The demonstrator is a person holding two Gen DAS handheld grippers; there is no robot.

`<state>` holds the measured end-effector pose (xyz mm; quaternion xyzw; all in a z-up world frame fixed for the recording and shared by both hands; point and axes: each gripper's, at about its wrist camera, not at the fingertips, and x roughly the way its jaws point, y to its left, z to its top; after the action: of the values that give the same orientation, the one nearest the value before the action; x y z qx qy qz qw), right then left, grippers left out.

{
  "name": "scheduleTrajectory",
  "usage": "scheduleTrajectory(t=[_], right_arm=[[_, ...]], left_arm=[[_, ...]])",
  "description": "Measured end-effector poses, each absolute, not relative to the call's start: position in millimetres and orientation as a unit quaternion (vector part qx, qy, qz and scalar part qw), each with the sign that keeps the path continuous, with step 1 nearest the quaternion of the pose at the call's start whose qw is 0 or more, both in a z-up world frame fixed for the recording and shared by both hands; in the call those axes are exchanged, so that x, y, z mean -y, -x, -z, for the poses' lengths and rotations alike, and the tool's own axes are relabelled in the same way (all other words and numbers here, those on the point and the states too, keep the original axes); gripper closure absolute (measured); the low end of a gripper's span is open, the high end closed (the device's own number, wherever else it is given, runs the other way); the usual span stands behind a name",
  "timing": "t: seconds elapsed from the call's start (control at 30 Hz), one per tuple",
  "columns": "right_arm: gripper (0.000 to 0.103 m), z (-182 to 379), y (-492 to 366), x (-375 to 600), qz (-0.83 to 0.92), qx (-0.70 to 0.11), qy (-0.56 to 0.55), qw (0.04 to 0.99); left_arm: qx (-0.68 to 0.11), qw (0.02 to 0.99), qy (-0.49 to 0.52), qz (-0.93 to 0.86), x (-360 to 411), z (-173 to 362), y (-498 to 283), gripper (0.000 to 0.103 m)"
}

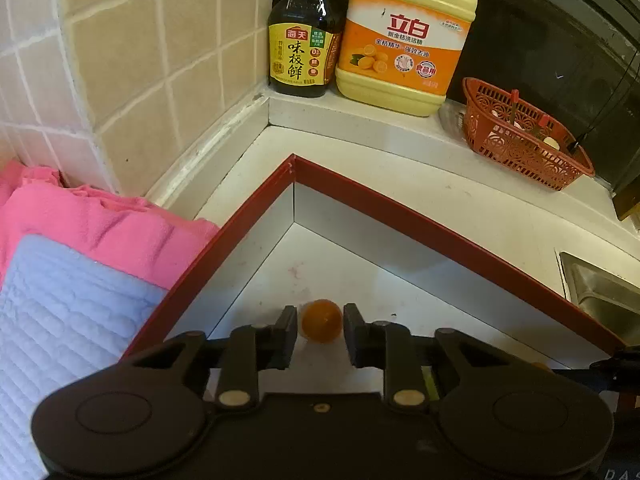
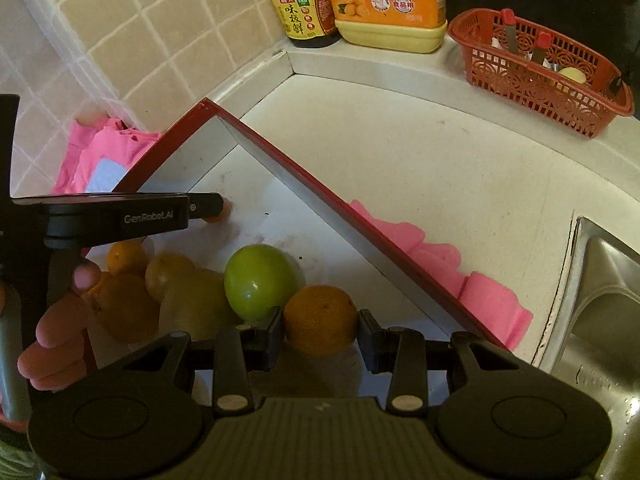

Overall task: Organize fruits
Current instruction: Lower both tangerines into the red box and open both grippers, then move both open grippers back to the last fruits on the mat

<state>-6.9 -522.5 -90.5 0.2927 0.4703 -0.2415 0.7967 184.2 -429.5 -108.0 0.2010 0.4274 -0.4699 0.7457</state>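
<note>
L gripper (image 1: 320, 330) was low inside red-rimmed box (image 1: 420, 222), jaws slightly spread w/ small kumquat (image 1: 321, 321) between them; thin gaps showed at both pads, so not pinched. It sat on the box floor nr the far corner. Prob. set there apart from the bigger fruit, i.e. sorting by size.

R gripper (image 2: 320, 330) had jaws pinching an orange (image 2: 320, 319) by its sides, low at the near part of the box floor, beside green round fruit (image 2: 260, 282). More oranges (image 2: 128, 304) lay clustered to the left.

Box: flat pale floor, straight grey inner walls, stiff. Fruit skins: kumquat smooth, glossy; orange dimpled, matte. Desk (image 2: 400, 152) pale, speckled; pink cloth (image 1: 100, 220) soft, under box edge.
</note>
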Motion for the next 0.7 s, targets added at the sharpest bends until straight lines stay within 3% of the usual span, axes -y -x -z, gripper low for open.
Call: scheduleTrajectory(t=[0.13, 0.3, 0.47, 0.6, 0.7], right_arm=[[0.060, 85, 15, 529, 0.240, -0.461, -0.321, 0.792], [0.052, 62, 34, 530, 0.222, -0.428, -0.343, 0.806], [0.052, 34, 55, 531, 0.226, -0.387, -0.351, 0.822], [0.040, 8, 61, 524, 0.220, -0.345, -0.341, 0.846], [0.039, -4, 56, 510, 0.207, -0.332, -0.323, 0.862]], left_arm=[[-0.426, 0.749, -0.188, 0.472, 420, 99, -183, 0.040], [-0.399, 0.770, -0.170, 0.468, 393, 67, -176, 0.040], [-0.371, 0.794, -0.141, 0.461, 359, 29, -165, 0.038], [-0.351, 0.807, -0.120, 0.459, 328, 2, -149, 0.037], [-0.341, 0.812, -0.118, 0.458, 304, -11, -135, 0.036]])
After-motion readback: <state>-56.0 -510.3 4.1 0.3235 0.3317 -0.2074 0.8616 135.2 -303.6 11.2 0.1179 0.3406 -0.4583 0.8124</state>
